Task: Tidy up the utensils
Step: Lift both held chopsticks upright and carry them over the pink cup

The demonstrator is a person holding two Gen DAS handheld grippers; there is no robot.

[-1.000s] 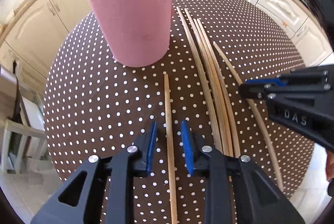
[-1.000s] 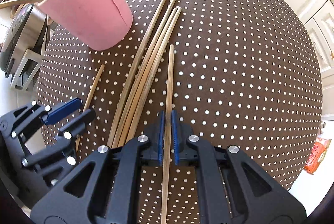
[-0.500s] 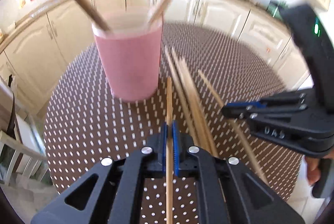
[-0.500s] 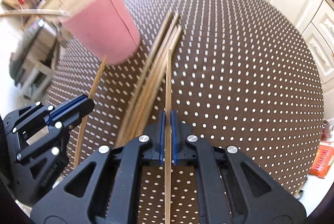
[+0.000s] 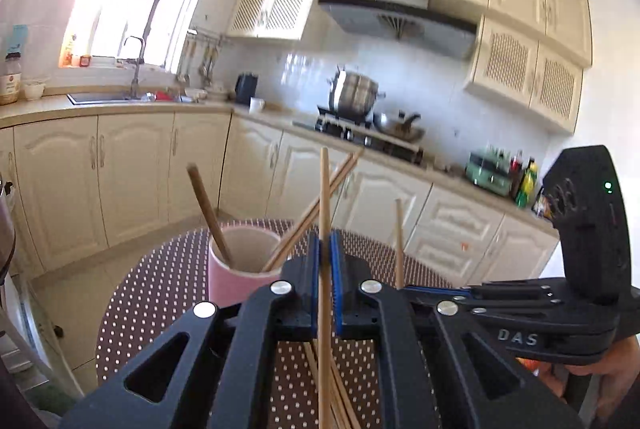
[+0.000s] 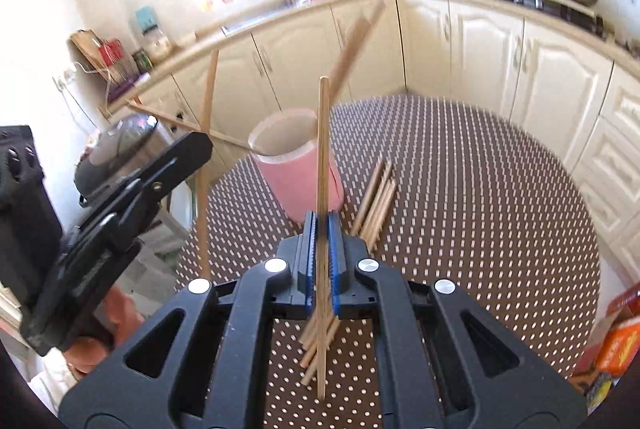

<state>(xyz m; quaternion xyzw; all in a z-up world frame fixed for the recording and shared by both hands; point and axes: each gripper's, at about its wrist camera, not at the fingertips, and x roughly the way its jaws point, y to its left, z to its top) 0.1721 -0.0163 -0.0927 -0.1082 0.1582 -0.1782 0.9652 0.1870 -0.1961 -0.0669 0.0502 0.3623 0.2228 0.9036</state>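
My left gripper pinched 1 chopstick, its jaws pressed tight on the wood, stick pointing to 12 o'clock. My right gripper clamped another chopstick the same way. The pink cup stood at 12 o'clock on the dotted table, sticks already leaning inside. A loose bundle lay at 1 o'clock, just beside the cup.

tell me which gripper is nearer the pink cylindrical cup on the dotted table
Left, seemingly. The left gripper hangs just beside the rim of the pink cylindrical cup; the right gripper sits farther off, beyond the left one.
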